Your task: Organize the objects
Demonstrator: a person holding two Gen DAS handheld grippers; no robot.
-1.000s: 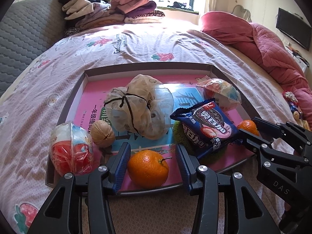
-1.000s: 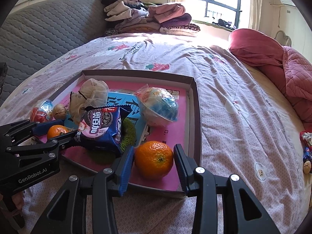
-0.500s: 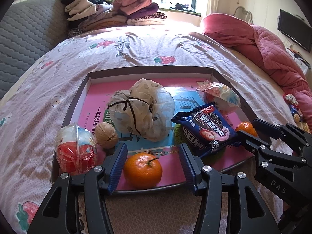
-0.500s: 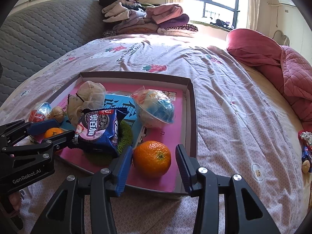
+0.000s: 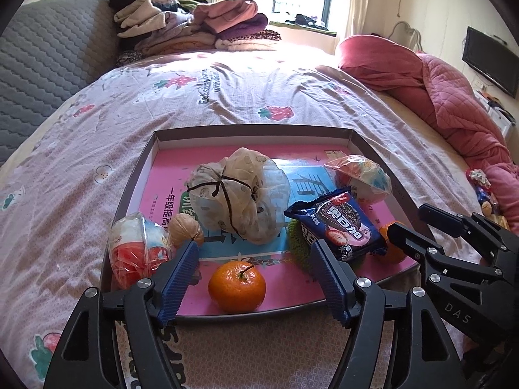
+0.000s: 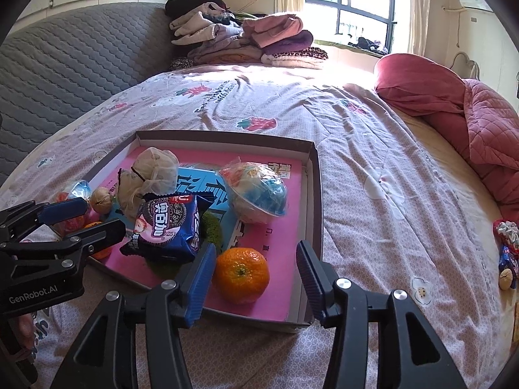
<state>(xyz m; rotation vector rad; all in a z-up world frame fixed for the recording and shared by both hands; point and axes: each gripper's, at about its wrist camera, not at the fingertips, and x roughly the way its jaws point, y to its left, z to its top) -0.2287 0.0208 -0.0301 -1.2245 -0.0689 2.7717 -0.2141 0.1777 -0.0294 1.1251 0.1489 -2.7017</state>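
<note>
A shallow cardboard tray point(image 5: 355, 133) with a pink lining lies on the bed. It holds two oranges, a blue cookie packet point(image 5: 337, 227), a tied cloth bundle point(image 5: 240, 191), a walnut point(image 5: 185, 228) and two wrapped toys point(image 5: 136, 253) point(image 6: 256, 191). My left gripper point(image 5: 251, 269) is open, its fingers either side of one orange point(image 5: 236, 287) at the tray's near edge, not touching it. My right gripper point(image 6: 256, 267) is open around the other orange point(image 6: 241, 275), also apart from it. Each gripper shows in the other's view point(image 5: 431, 227) point(image 6: 81, 217).
The tray's near wall point(image 6: 292, 319) stands between my fingers and the oranges. Folded clothes point(image 5: 194, 26) are stacked at the bed's far end. A red quilt point(image 5: 438, 87) lies at the right. Small wrapped items point(image 6: 506, 253) sit on the bed at the far right.
Both grippers have drawn back toward me and opened wider. The oranges stay in the tray, now farther from the fingers.
</note>
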